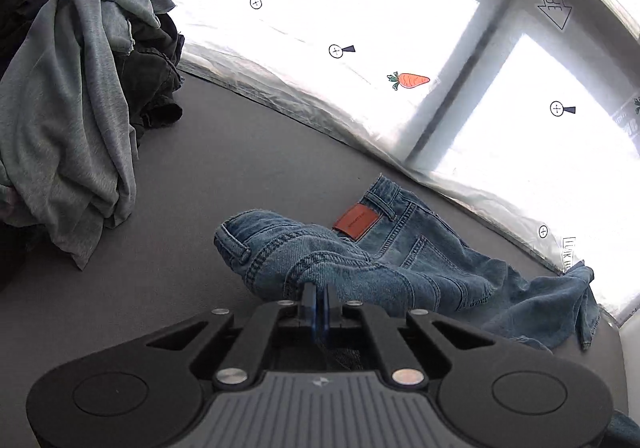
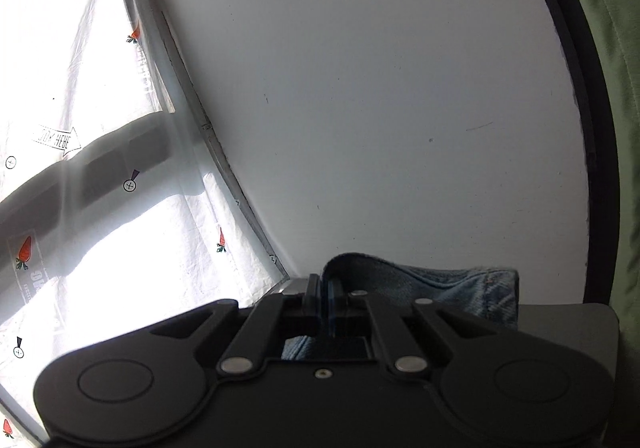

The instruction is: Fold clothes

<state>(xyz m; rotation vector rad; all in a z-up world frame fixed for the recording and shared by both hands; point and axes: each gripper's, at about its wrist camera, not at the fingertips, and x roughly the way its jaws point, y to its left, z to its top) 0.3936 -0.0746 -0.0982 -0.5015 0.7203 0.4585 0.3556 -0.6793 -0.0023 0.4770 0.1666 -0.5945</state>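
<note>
A pair of blue jeans (image 1: 404, 248) with a brown leather patch lies crumpled on the grey table (image 1: 224, 167), its far end draped toward the right edge. My left gripper (image 1: 316, 290) is shut on a fold of the jeans near the waistband, lifting it off the table. In the right wrist view my right gripper (image 2: 323, 288) is shut on another edge of the jeans (image 2: 448, 288), which hangs over to the right of the fingers, raised in front of a white wall.
A heap of grey and black clothes (image 1: 76, 103) sits at the table's left. A window covered with a white printed sheet (image 1: 360, 27) runs along the far edge. In the right wrist view a green cushion (image 2: 600, 87) stands at the far right.
</note>
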